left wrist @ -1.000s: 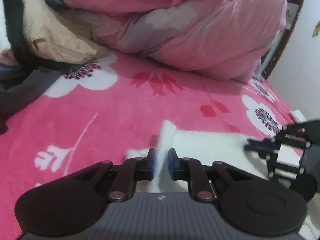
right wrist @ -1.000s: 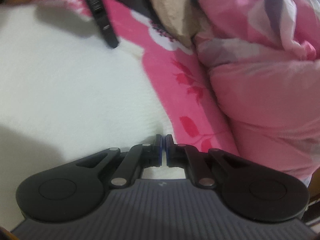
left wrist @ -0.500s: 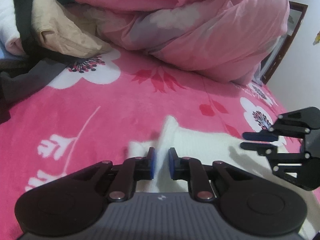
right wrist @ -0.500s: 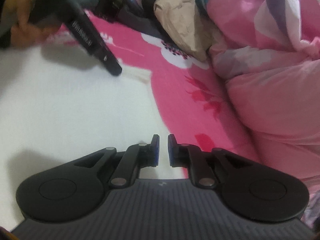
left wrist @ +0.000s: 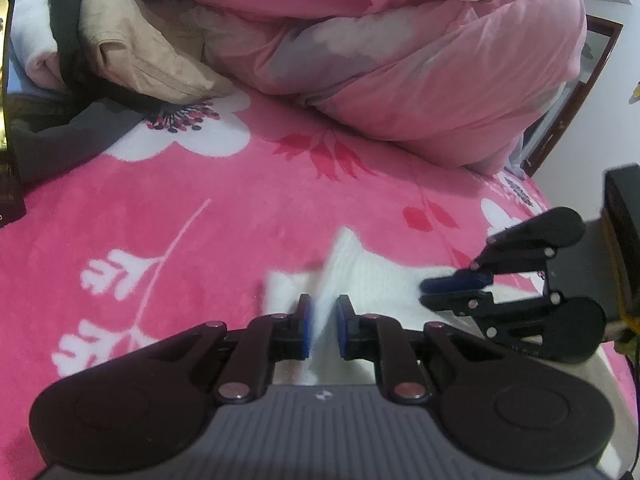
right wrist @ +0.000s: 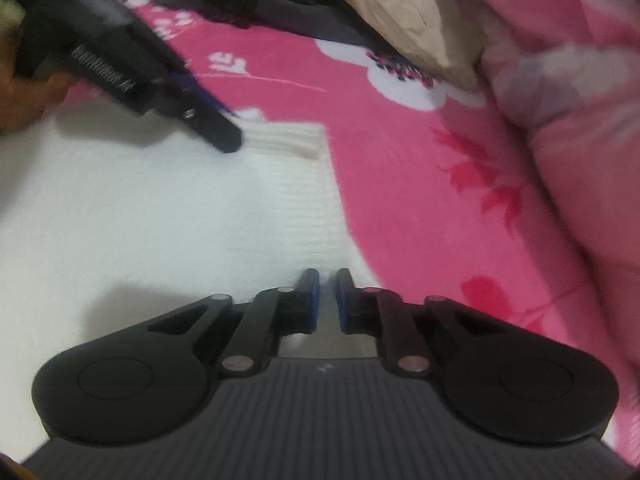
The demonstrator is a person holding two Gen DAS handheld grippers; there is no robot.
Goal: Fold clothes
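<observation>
A white knit garment (left wrist: 376,276) lies on the pink floral blanket (left wrist: 200,184); its ribbed hem (right wrist: 288,140) shows in the right wrist view. My left gripper (left wrist: 323,326) is shut on a raised fold of the white cloth near that hem. From the right wrist, the left gripper (right wrist: 228,136) reaches in from the upper left with its tip at the hem corner. My right gripper (right wrist: 327,300) sits at the garment's edge beside the blanket. Its jaws are closing, and white fabric fills the narrow gap between them. Seen from the left wrist, the right gripper (left wrist: 436,292) touches the cloth close to my left one.
A bulky pink quilt (left wrist: 400,60) is heaped at the back of the bed. Beige fabric (left wrist: 136,52) and dark grey clothes (left wrist: 68,136) are piled at the back left. A hand (right wrist: 28,92) holds the left gripper. A wooden frame (left wrist: 568,92) stands against the wall at the right.
The right gripper swung in along the garment's edge toward the left one, parting its jaws a little and then narrowing them. The ribbed hem came into its view. The left gripper kept its pinch.
</observation>
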